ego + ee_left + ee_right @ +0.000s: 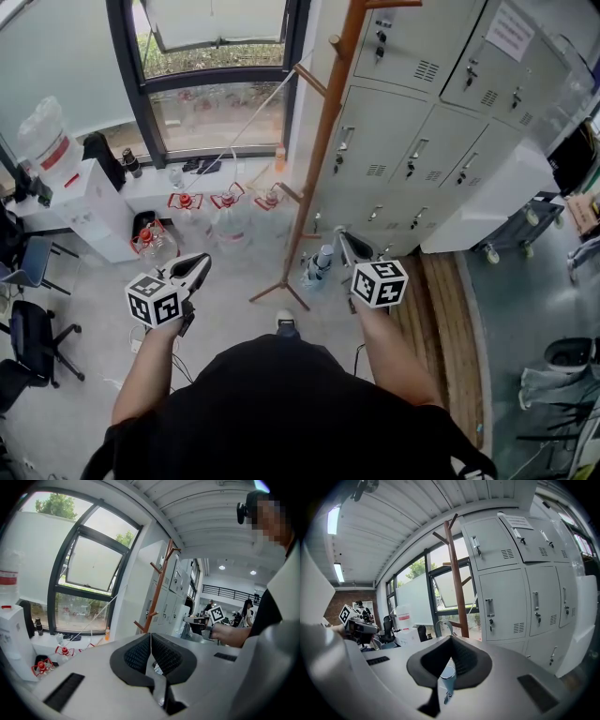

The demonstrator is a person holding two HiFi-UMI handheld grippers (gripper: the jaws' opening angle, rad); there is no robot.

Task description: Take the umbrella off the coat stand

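Note:
The wooden coat stand (323, 122) rises in front of the grey lockers; it also shows in the left gripper view (157, 592) and the right gripper view (454, 578). My right gripper (343, 242) (451, 639) is shut on the folded bluish umbrella (320, 263), gripping its strap loop (442, 627), which sticks up above the jaws. The umbrella's body (447, 676) hangs below the pads, close to the stand's lower pole. Over to the left my left gripper (202, 261) (151, 635) is shut with nothing in it.
Grey lockers (422, 141) stand right of the stand. Several water jugs (225, 220) sit on the floor under the window (216, 103). A white water dispenser (89, 202) and office chairs (33, 342) are at the left. A wooden platform (450, 319) runs along the lockers.

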